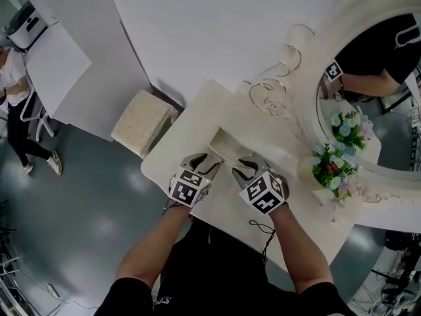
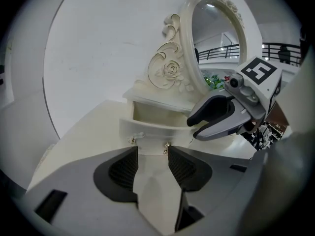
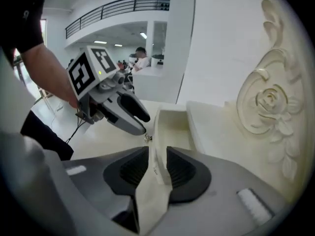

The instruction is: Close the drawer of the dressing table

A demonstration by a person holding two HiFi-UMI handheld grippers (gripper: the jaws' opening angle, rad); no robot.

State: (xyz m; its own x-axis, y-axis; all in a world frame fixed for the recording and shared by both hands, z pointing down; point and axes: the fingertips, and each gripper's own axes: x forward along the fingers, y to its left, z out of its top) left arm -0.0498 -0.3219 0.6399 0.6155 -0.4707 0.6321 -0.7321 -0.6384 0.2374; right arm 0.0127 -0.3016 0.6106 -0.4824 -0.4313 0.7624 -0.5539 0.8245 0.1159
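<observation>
The cream dressing table (image 1: pixel 227 212) has a small drawer (image 1: pixel 222 143) pulled open at the foot of its mirror stand. Both grippers hover at the drawer's front. In the left gripper view the drawer front (image 2: pixel 147 131) with two small metal knobs (image 2: pixel 168 145) lies just beyond my left gripper (image 2: pixel 153 154), whose jaws stand apart with nothing between them. My right gripper (image 3: pixel 157 154) straddles the end of the drawer front panel (image 3: pixel 156 132); a gap shows beside the panel, so it is open. In the head view the left gripper (image 1: pixel 209 160) and right gripper (image 1: pixel 245 166) sit side by side.
An oval mirror in a carved cream frame (image 1: pixel 308 107) rises at the right, with a pot of flowers (image 1: pixel 335 163) in front of it. A padded stool (image 1: pixel 141 120) stands left of the table. A person (image 1: pixel 16 104) stands far left by a white desk.
</observation>
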